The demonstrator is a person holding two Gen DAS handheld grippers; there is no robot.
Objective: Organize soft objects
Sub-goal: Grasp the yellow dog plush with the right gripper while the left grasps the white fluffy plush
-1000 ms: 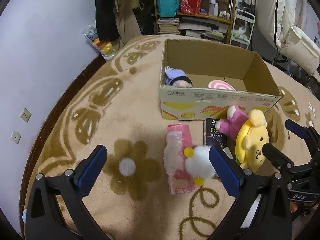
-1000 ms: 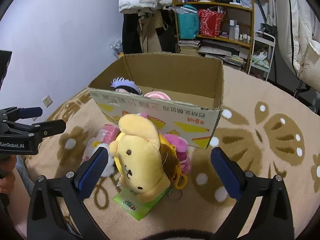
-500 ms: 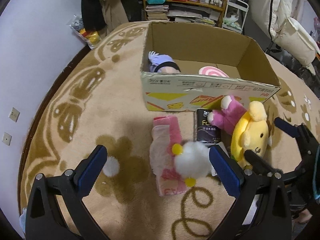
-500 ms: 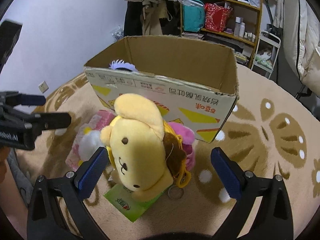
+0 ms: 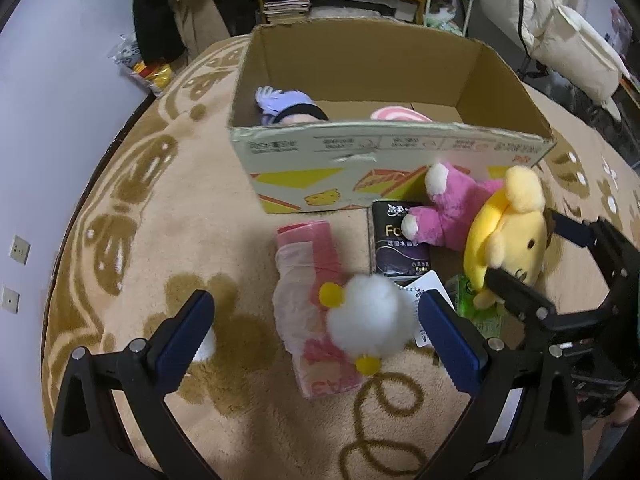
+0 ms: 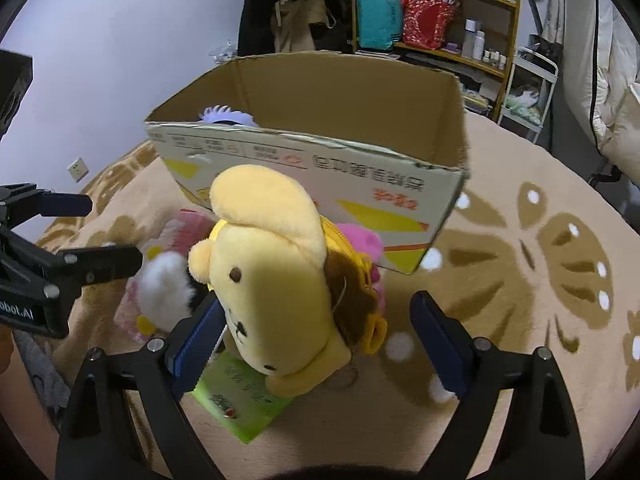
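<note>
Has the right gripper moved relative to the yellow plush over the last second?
Yes. The right gripper has come down and forward around the yellow plush, which stays against the cardboard box. Its jaws are closing, plush between them, not yet clamped.

The cardboard box (image 5: 384,160) stands open at the top; its right half holds bare floor, while a purple-haired doll (image 5: 286,106) and a pink item (image 5: 396,114) occupy the near left. Near the box front, the pink plush (image 5: 448,212), yellow plush (image 6: 276,280), dark packet (image 5: 400,244) and white pom-pom toy (image 5: 370,320) crowd the carpet (image 5: 160,240). Open carpet lies left of the pink bag (image 5: 316,300). The right gripper (image 6: 316,334) is closing around the yellow plush.
</note>
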